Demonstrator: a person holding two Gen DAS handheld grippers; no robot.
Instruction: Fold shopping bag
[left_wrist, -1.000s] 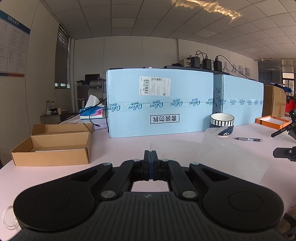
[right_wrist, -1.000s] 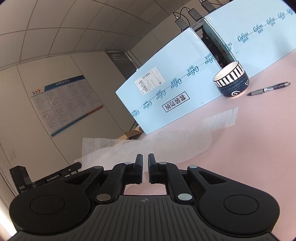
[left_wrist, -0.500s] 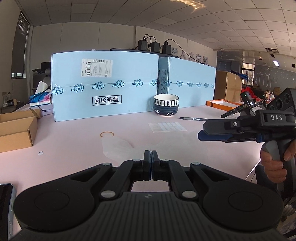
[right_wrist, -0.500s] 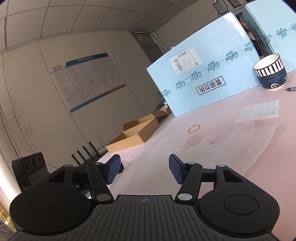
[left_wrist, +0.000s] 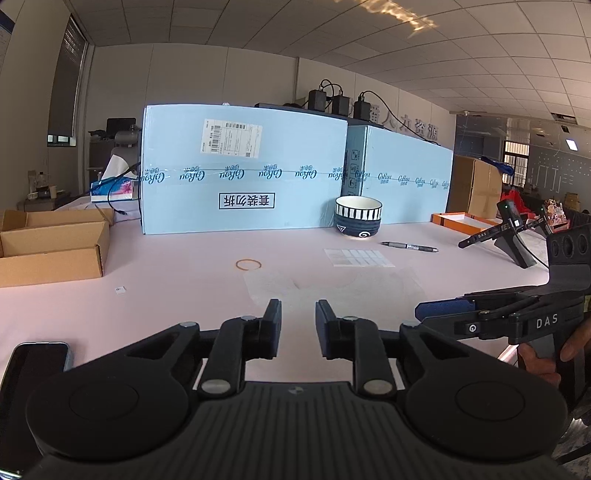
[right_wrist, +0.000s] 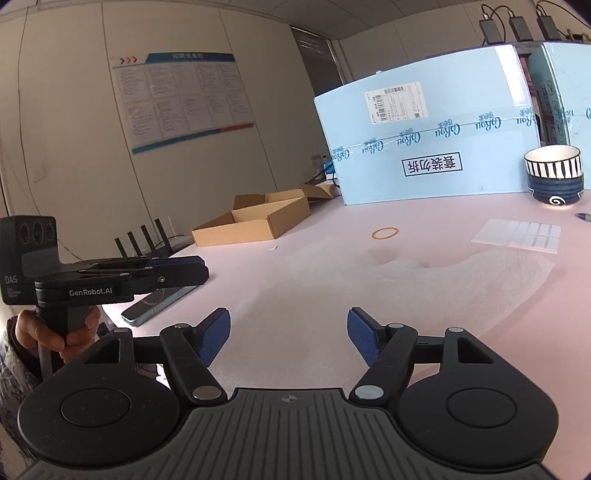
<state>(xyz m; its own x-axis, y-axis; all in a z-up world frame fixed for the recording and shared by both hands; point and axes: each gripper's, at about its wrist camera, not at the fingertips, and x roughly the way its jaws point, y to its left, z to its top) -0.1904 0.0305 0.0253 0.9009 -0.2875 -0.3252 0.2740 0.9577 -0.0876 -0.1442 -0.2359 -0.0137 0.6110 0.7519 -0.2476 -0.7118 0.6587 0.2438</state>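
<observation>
My left gripper (left_wrist: 297, 332) and right gripper (right_wrist: 289, 338), jaws just opened and empty, face the shopping bag (right_wrist: 424, 284) lying flat mid-frame, stretching toward the right

Phone (left_wrist: 33, 387) cut off at left edge; pen (right_wrist: 583, 216) clipped at right edge; wall poster (right_wrist: 181, 99) text unreadable.

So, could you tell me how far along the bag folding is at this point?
Done: the translucent shopping bag lies spread flat on the pink table, with no fold visible yet. In hand: nothing. The left gripper and the right gripper have both just been opening, and their jaws stand apart and empty above the bag's near edge. Left: probably every fold of the bag.
</observation>
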